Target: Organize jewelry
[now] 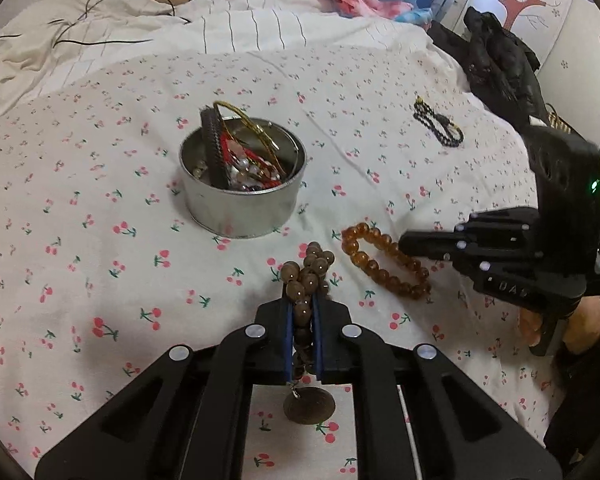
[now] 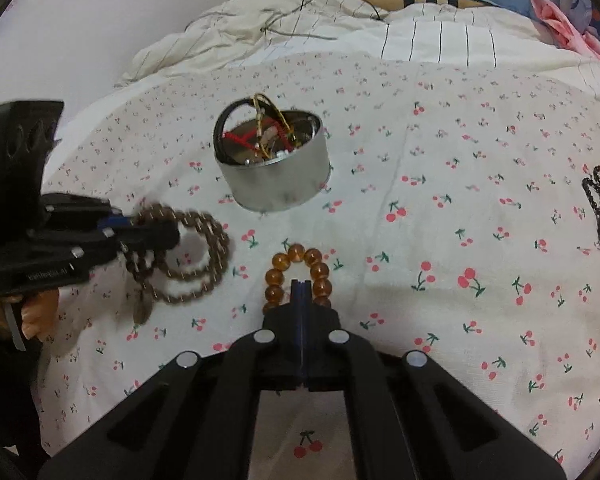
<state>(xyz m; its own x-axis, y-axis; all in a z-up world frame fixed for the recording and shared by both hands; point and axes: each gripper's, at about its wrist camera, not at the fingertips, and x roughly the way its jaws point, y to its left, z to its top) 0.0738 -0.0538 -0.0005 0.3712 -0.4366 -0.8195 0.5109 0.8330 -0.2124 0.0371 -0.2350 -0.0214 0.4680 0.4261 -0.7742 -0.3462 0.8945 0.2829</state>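
While both grippers are clamped, left gripper (image 1: pixel 303 312) pinches one brown bead string (image 1: pixel 308 272); right gripper (image 2: pixel 302 292) nips one amber bracelet (image 2: pixel 296 276). One black bracelet (image 1: pixel 440 126) lies apart; one tin (image 1: pixel 242 200) holds more.

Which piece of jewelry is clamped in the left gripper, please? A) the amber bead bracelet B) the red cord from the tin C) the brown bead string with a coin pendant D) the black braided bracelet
C: the left gripper is shut on the brown bead string, its coin pendant dangling below.

Tin (image 1: pixel 242 204): dull brushed metal. Sheet (image 1: pixel 100 200): matt printed cloth, creased. Amber beads (image 1: pixel 384 264): glossy, translucent. Brown beads (image 1: pixel 310 272): smooth, semi-gloss, with a dull metal disc. Grippers: matt black plastic.
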